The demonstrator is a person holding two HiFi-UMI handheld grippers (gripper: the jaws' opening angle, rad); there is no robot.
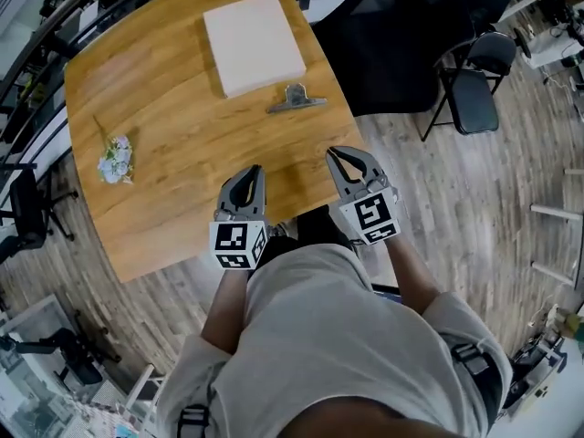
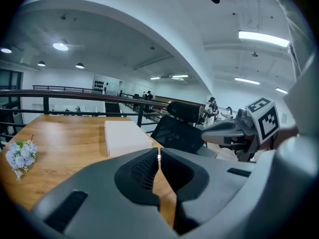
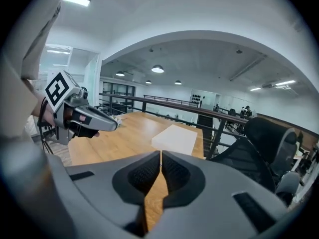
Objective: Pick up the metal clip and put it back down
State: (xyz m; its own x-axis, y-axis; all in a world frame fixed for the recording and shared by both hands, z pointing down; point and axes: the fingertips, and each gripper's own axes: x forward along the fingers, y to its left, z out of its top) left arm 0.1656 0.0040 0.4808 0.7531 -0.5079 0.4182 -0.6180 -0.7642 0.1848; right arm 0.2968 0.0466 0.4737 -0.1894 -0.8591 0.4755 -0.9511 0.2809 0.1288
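Observation:
The metal clip (image 1: 297,99) lies flat on the wooden table (image 1: 182,144), just in front of a white box (image 1: 253,42). Both grippers hover over the table's near edge, side by side and short of the clip. My left gripper (image 1: 253,172) is shut, its pads meeting at the tips (image 2: 159,154) with nothing held. My right gripper (image 1: 340,155) is also shut and empty (image 3: 161,154), and it is the nearer one to the clip. The clip is mostly hidden behind the jaws in both gripper views. Each gripper shows in the other's view, the right gripper (image 2: 219,129) and the left gripper (image 3: 94,121).
A small bunch of pale flowers (image 1: 116,160) lies near the table's left edge. A black office chair (image 1: 383,35) stands at the table's right side, a folding chair (image 1: 474,76) further right. A railing (image 2: 75,94) runs behind the table.

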